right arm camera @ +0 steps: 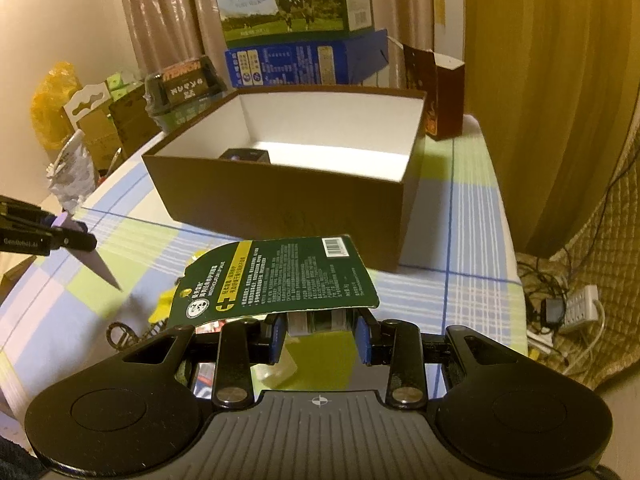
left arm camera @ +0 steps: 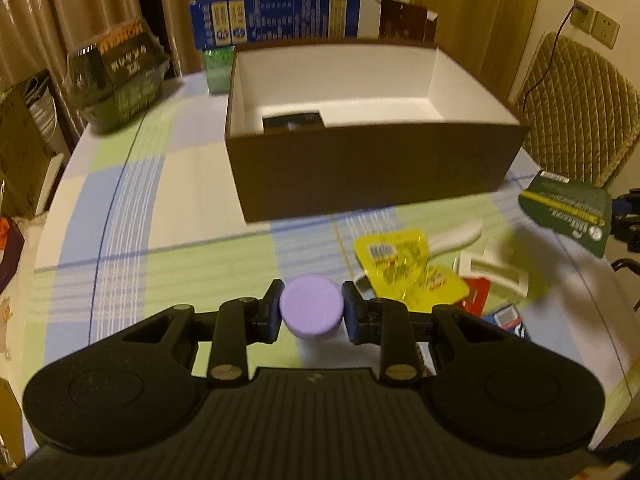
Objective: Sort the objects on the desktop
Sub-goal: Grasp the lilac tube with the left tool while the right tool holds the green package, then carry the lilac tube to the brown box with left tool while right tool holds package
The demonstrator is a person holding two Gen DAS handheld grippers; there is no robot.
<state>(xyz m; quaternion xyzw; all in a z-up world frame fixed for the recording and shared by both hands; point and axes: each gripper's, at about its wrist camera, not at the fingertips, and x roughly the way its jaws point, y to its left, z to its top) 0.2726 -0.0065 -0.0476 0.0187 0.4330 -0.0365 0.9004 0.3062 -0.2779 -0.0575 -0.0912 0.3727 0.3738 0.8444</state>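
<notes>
My left gripper (left arm camera: 311, 309) is shut on a small bottle with a round purple cap (left arm camera: 312, 304), held clear above the checked tablecloth. My right gripper (right arm camera: 320, 336) is shut on a green carded package (right arm camera: 276, 280); its pads press on the packed item under the card. That package also shows at the right edge of the left wrist view (left arm camera: 568, 212). Ahead stands an open brown box (left arm camera: 360, 172) with a white inside and a small black item (left arm camera: 294, 122) in its near left corner. The right wrist view shows the same box (right arm camera: 280, 208), with the left gripper (right arm camera: 68, 236) at the far left.
On the cloth lie a yellow packet (left arm camera: 404, 268), a white piece (left arm camera: 456, 236), a white holder (left arm camera: 496, 272), a red card (left arm camera: 476, 296) and a blue item (left arm camera: 508, 318). Milk cartons (right arm camera: 288, 4), a dark bag (left arm camera: 120, 72) and a brown carton (right arm camera: 436, 92) stand behind. A padded chair (left arm camera: 576, 100) is at right.
</notes>
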